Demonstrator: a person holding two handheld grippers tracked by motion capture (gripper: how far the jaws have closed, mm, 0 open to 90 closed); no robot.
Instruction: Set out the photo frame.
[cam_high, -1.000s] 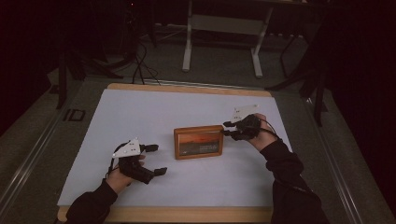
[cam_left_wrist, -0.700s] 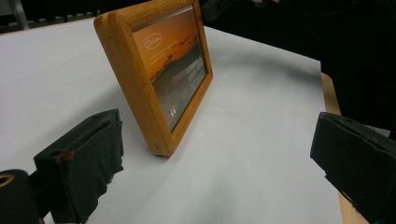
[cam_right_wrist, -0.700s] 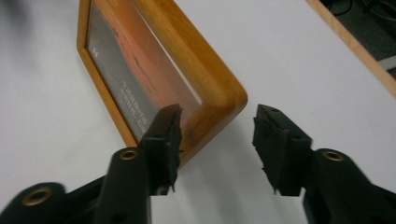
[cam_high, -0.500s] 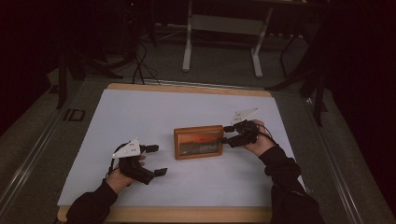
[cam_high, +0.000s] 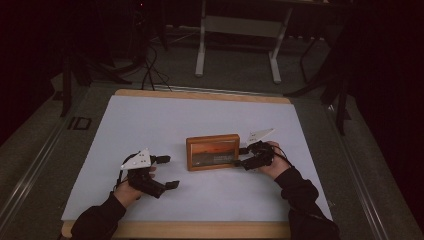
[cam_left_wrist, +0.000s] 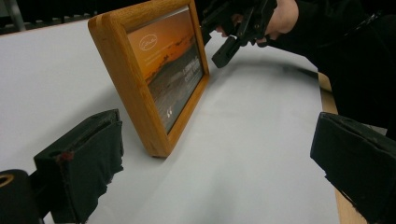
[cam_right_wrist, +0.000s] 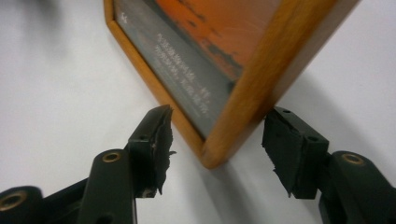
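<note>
Right gripper (cam_right_wrist: 212, 140) open astride the picture frame's (cam_high: 212, 151) right corner: close squarely on the wood; left gripper (cam_high: 166, 171) open, idle near left on desk (cam_high: 150, 120).

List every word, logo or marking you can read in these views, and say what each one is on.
"ID": white marking on the floor left of the table.
Oval white logo at the upper corner of the picture in the wooden frame: script too small to read.
White lines of text low on that picture: blurred, unreadable.
</note>
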